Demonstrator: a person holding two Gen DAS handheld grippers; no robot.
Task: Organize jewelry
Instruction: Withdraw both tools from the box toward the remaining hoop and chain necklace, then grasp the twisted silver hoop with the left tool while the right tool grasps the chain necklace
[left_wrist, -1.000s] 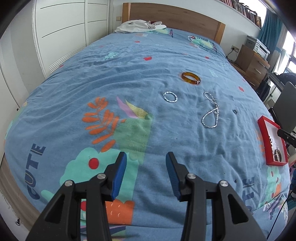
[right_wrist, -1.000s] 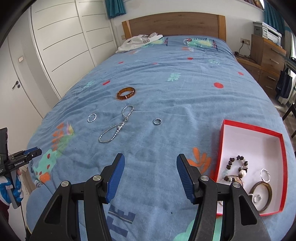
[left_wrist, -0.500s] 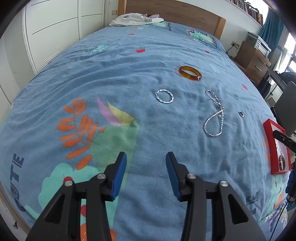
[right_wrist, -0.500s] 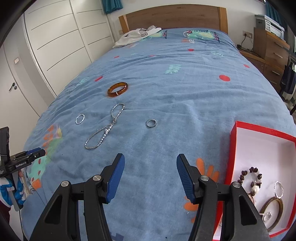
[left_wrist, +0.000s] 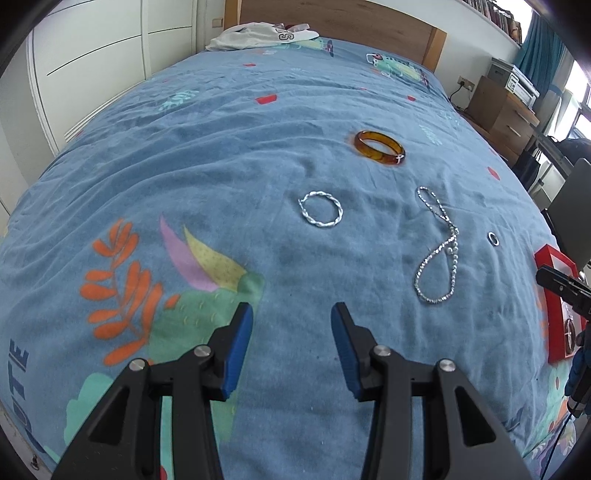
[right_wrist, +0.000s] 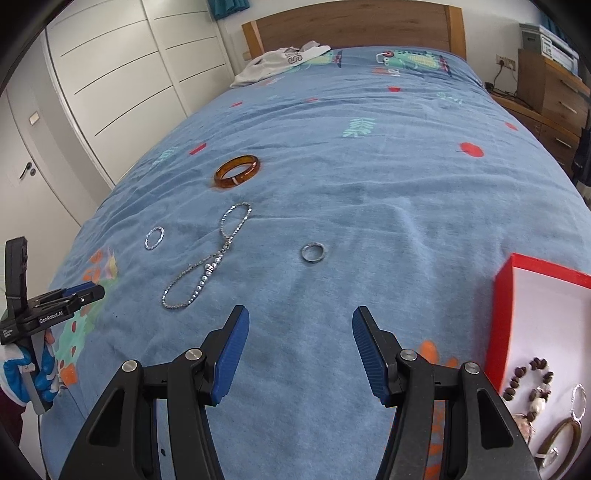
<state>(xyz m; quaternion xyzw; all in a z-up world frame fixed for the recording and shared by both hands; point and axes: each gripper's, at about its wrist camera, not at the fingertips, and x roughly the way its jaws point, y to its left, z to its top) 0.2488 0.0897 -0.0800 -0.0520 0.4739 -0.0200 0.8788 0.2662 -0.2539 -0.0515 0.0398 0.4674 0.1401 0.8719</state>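
On the blue bedspread lie an amber bangle, a twisted silver ring, a silver bead chain and a small grey ring. A red-rimmed white box at the right holds a dark bead bracelet and other pieces. My left gripper is open and empty, short of the twisted ring. My right gripper is open and empty, short of the grey ring.
White clothing lies near the wooden headboard. White wardrobe doors stand along the bed's left side. A wooden dresser stands at the right. The left gripper shows at the left edge of the right wrist view.
Both grippers have moved forward over the bed toward the jewelry, which now looks nearer and larger. Both have stayed open. No item has moved.
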